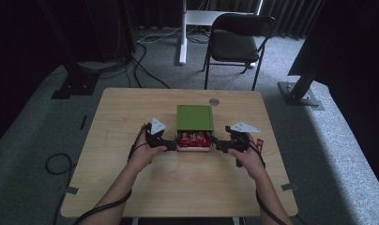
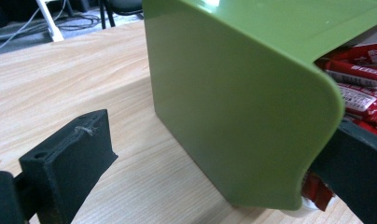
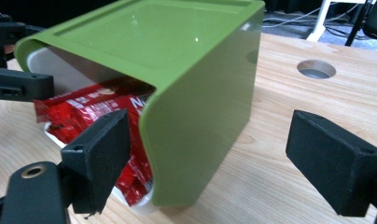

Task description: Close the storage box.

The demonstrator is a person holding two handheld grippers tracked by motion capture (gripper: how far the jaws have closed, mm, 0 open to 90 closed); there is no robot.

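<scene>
Box: white box (image 1: pixel 193 148) near the middle of the table (image 1: pixel 131 183), its near end uncovered.
Lid: green lid (image 1: pixel 194 117) sits on the box, slid toward the far side, covering its far part.
Packets: red packets (image 1: pixel 193 138) lie inside, showing at the near end.
Left gripper: left gripper (image 1: pixel 166 143) at the box's left side, jaws apart, straddling the lid's near left corner.
Right gripper: right gripper (image 1: pixel 220 144) at the box's right side, jaws spread wide around the lid's near right corner.
Hole: round hole (image 1: pixel 214 101) in the table, just right of the lid's far corner.
</scene>
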